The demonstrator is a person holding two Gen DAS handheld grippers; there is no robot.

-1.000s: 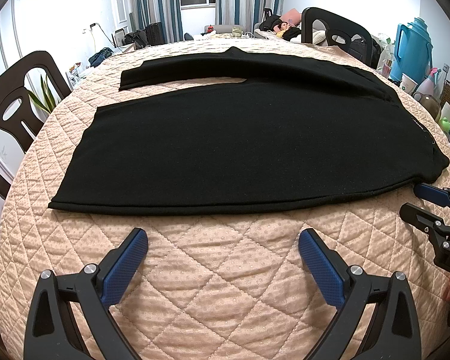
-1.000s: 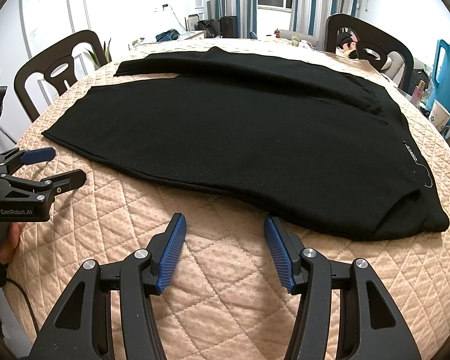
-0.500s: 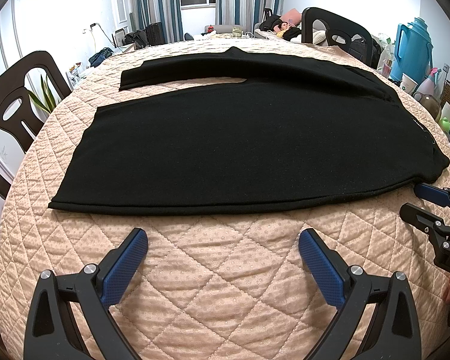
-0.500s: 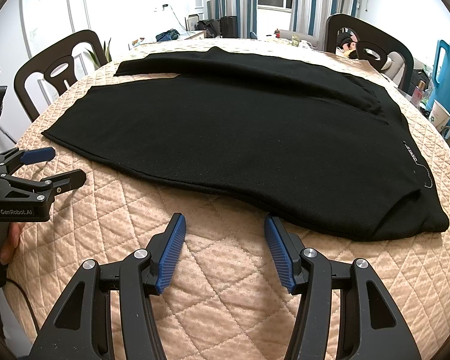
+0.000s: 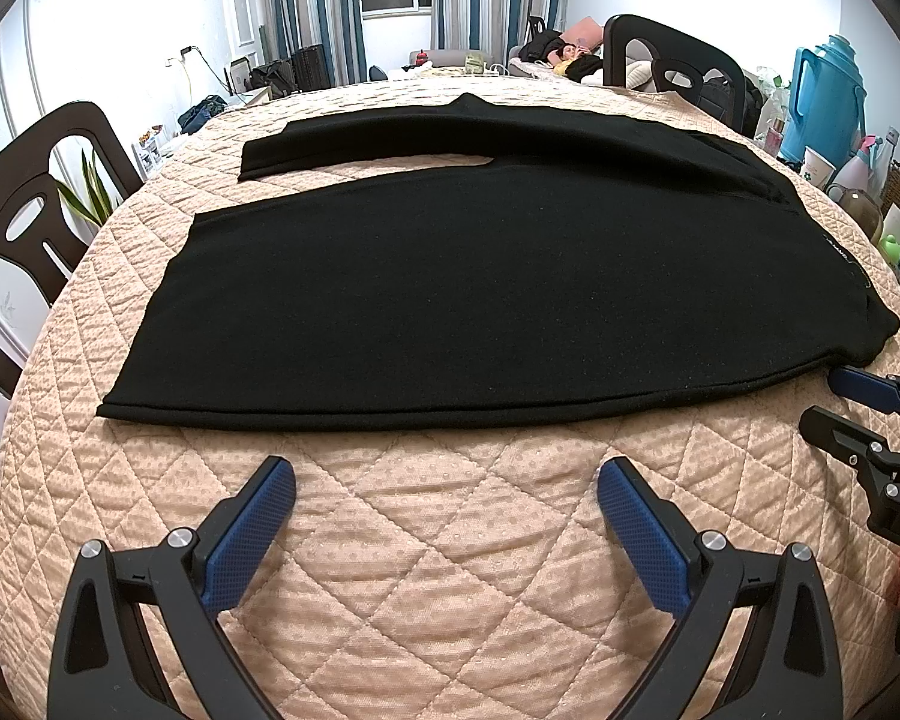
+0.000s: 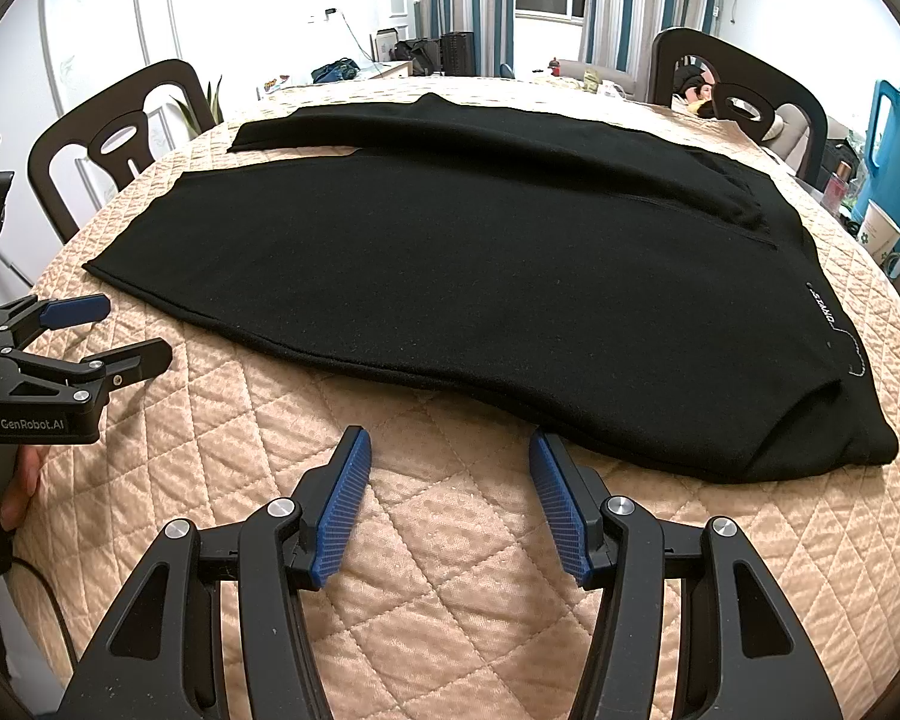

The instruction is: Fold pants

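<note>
The black pants [image 5: 480, 288] lie spread flat on the quilted table [image 5: 450, 540], legs running left, waist at the right, one leg nearer and one farther. The cloth looks soft, limp and light; it should drape and slip, so the near hem and the waist corner seem the best places to pinch. The left gripper [image 5: 447, 495] and right gripper [image 6: 447, 468] hover near the near edge, jaws spread, holding nothing. Nothing has shifted from the earlier frames.
</note>
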